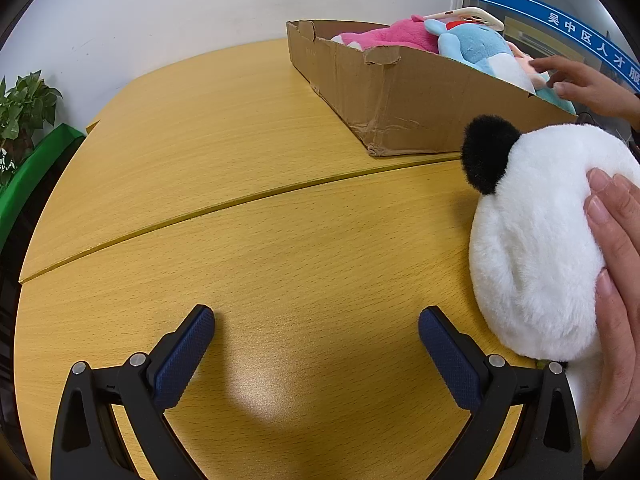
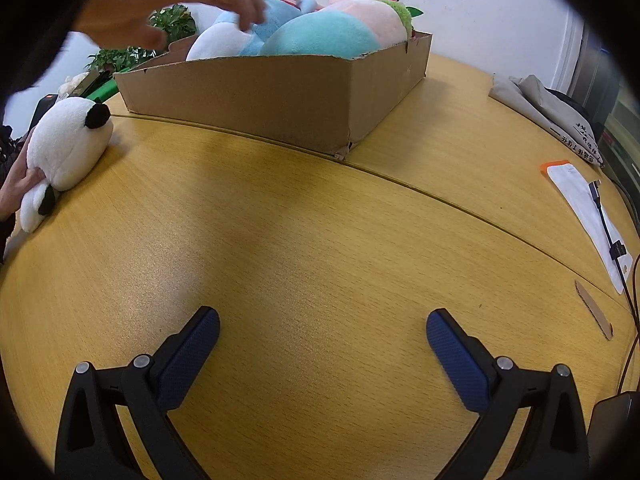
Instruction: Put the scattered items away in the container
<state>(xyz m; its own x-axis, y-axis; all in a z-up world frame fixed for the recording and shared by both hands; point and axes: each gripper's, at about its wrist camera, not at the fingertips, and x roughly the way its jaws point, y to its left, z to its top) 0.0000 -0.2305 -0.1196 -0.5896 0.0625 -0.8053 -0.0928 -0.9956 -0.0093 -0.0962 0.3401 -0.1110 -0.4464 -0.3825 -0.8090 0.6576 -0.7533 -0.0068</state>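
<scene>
A cardboard box (image 1: 400,96) stands at the back of the wooden table and holds a pink plush (image 1: 396,36) and a blue plush (image 1: 476,48). In the right wrist view the box (image 2: 280,96) also holds a teal plush (image 2: 324,36). A white panda plush (image 1: 536,240) lies on the table right of my left gripper (image 1: 316,320), with a bare hand (image 1: 616,264) on it. It also shows in the right wrist view (image 2: 68,144) at far left. Another hand (image 2: 192,4) reaches into the box. My left gripper and my right gripper (image 2: 322,322) are both open and empty above the table.
A potted plant (image 1: 24,108) and a green strip stand off the table's left edge. In the right wrist view a grey cloth bag (image 2: 544,108), a white pouch (image 2: 588,216) with a cable and a cardboard strip (image 2: 594,314) lie along the table's right side.
</scene>
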